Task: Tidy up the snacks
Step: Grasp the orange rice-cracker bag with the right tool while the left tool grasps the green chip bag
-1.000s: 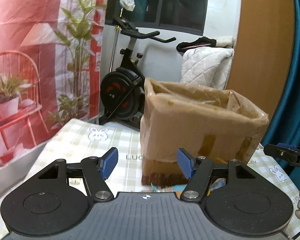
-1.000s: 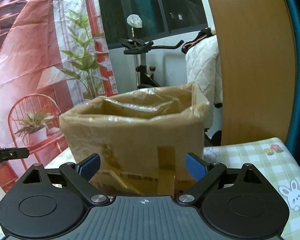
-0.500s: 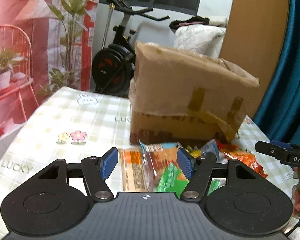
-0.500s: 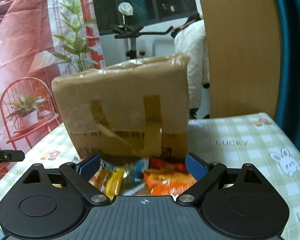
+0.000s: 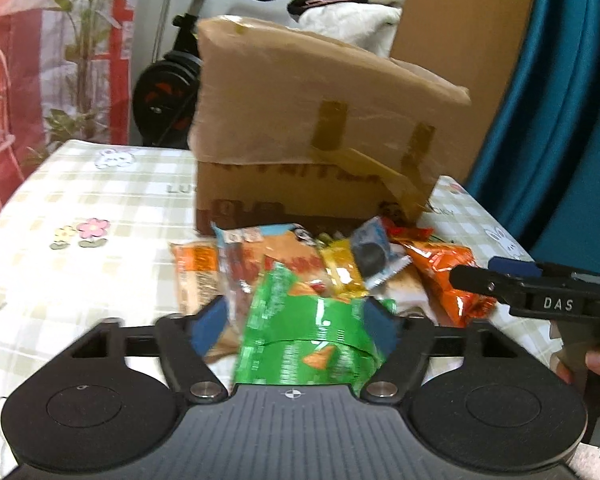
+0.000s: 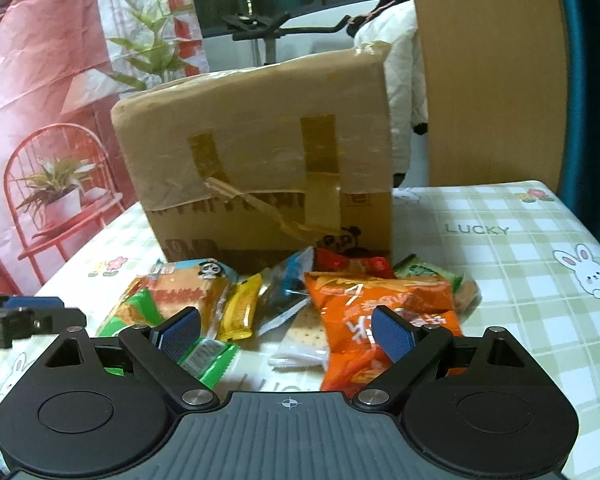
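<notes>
your left gripper (image 5: pixel 294 318) hangs low over the heap with its blue pads spread, and the crinkled green foil snack packet (image 5: pixel 300 336) lies between them, not yet pinched as far as the left wrist view shows. that looks like your first pick: it lies nearest you on the left of the pile, so it should lift without dragging the others.

your right gripper (image 6: pixel 286 330) has its pads wide apart too, holding nothing, poised above the glossy orange chip bag (image 6: pixel 374 320), which is puffed and slippery, likely to slide in a shallow pinch.

the snacks lie in a loose pile on the checked green-and-cream tablecloth (image 6: pixel 520 280), just in front of the taped brown cardboard box (image 6: pixel 260 160). among them are a slim yellow wrapper (image 6: pixel 240 308), a flat clear-wrapped cracker pack (image 6: pixel 304 340) and a panda-printed biscuit packet (image 6: pixel 188 284). the box, wrapped in wrinkled film and tape strips, is probably where they go; its top is not visible from here.
</notes>
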